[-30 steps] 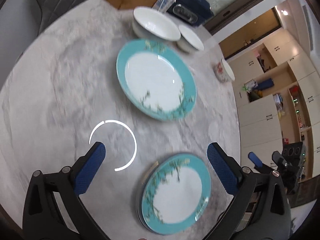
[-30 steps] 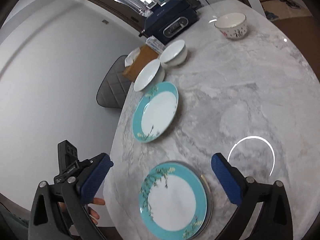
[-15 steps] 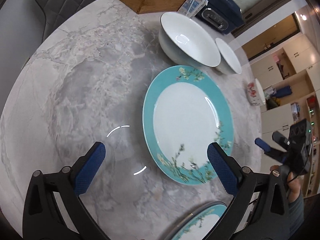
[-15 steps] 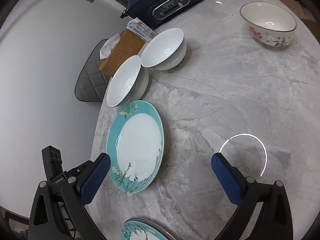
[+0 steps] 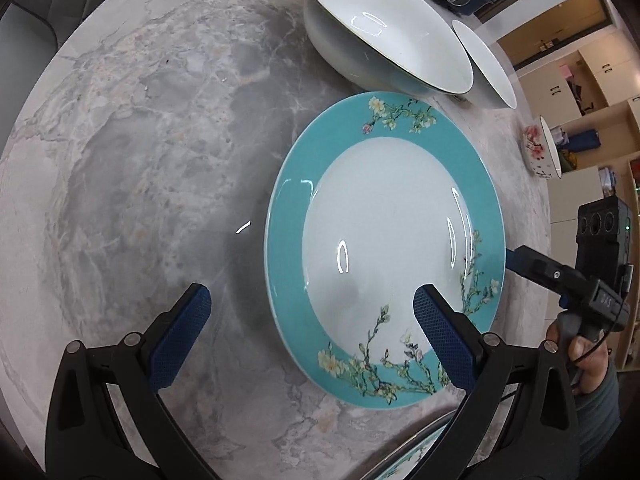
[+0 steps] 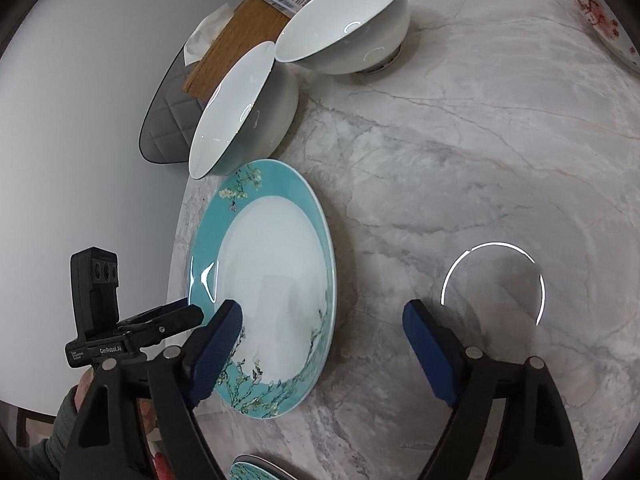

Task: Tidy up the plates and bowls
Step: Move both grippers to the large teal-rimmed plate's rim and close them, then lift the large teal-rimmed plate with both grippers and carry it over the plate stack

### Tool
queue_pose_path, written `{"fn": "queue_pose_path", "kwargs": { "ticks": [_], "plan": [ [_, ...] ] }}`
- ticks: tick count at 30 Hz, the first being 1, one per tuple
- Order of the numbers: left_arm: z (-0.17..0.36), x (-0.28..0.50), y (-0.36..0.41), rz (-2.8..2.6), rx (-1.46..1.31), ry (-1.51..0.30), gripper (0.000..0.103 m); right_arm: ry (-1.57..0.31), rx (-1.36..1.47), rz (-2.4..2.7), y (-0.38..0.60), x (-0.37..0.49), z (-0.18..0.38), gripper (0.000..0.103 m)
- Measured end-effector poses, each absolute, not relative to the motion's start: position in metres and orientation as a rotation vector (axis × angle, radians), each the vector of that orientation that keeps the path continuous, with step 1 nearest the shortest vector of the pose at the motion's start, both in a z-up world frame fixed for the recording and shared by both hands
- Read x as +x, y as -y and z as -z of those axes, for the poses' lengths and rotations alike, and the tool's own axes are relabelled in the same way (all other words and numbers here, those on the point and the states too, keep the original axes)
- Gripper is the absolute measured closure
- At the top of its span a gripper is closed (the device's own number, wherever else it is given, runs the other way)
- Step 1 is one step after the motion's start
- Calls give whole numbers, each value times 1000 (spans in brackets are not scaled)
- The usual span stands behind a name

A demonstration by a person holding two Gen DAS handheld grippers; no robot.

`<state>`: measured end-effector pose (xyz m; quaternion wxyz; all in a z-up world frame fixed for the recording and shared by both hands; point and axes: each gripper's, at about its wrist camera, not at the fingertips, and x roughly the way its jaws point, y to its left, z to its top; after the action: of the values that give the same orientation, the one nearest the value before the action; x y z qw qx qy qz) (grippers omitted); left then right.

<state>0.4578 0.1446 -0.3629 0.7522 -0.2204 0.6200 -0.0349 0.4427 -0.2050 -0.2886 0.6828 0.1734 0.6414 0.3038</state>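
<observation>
Both grippers have closed in on the single teal plate (image 5: 384, 248) since a second ago. From the left wrist, the left gripper (image 5: 312, 316) gapes wide over its near rim; nothing is lifted yet, and the plate stack (image 5: 416, 456) is cut off below. From the right wrist, the right gripper (image 6: 322, 338) stands wide too, the white bowls (image 6: 244, 108) unstacked, the floral bowl (image 6: 604, 16) mostly out of frame.

The turquoise-rimmed plate (image 5: 384, 248) looks like glazed ceramic, glossy, with sharp highlights on its white centre. The two white bowls (image 6: 244, 112) share the same smooth, shiny glaze. The table (image 5: 140, 140) is polished grey-veined marble or stone, faintly reflective. The box (image 6: 236, 40) shows matt wood grain. Gripper pads (image 5: 180, 336) are blue, finely textured, on matt black plastic arms
</observation>
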Motion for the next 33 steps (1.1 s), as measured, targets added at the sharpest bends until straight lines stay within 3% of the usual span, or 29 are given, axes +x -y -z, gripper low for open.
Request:
{"fn": "queue_pose_path", "kwargs": {
  "ticks": [1,6,7,9,15,17,33],
  "plan": [
    [364,461,-144,82,-479,-1352,4,-1437,386,-682,204,443,289,24],
    [363,475,-147,59,-452,-1341,50,-1443,315,-693,191,444,291,51],
    [363,476,-150,60,-465,-1342,61,-1447,302,-692,189,445,292,53],
    [364,479,-154,60,-479,-1347,73,-1453,296,-690,187,445,292,56],
    [364,475,-154,57,-450,-1355,85,-1497,273,-667,183,446,299,90],
    [364,475,-156,58,-459,-1355,89,-1490,261,-656,182,445,298,92],
    [322,428,-157,57,-456,-1283,89,-1432,185,-650,175,423,260,92]
  ]
}}
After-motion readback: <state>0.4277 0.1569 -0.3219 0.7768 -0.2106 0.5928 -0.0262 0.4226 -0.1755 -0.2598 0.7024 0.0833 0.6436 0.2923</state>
